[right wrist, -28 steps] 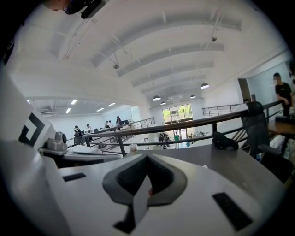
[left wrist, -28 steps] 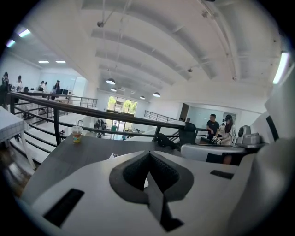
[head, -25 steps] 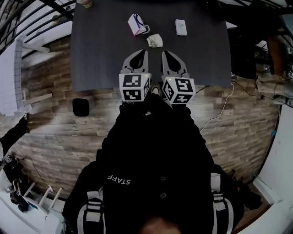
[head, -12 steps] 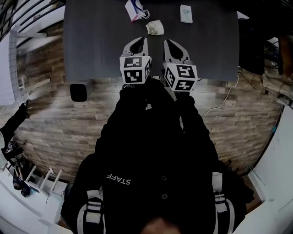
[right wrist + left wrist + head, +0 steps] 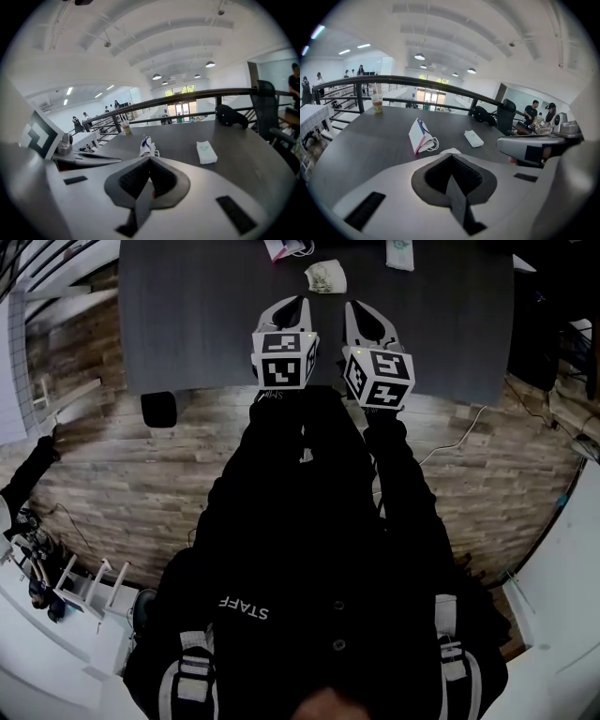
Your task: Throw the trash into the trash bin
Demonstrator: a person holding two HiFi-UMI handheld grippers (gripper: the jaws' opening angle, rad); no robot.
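The person in the dark jacket stands at the near edge of a dark grey table (image 5: 187, 324), which fills the top of the head view. Both tools are held out over it, side by side and close together.

The left gripper (image 5: 296, 304) sits just left of centre. Its own view shows the two jaws pressed together along one seam, with nothing caught between them. The right gripper (image 5: 354, 309) is just beside it, and its jaws are closed tight on nothing as well.

The trash lies on the table beyond the tips. A crumpled ball of paper (image 5: 326, 277) is nearest, just past the two grippers and roughly between their lines. Neither gripper touches it. In the left gripper view it only peeks over the closed jaws.

Further back, at the top edge of the head view, are two more pieces. A white folded packet with a looped cord (image 5: 286, 247) is up and to the left of the ball, and a flat white tissue pack (image 5: 398, 251) is up and to the right.

A drink cup (image 5: 377, 103) stands at the far edge of the table, by the dark railing (image 5: 417, 82). A black bag (image 5: 485, 115) sits at that far edge too, further right.

On the wooden floor (image 5: 112, 484), at the left of the head view just below the table's near edge, is a small black round-cornered object (image 5: 159, 409). I cannot tell if it is the bin.
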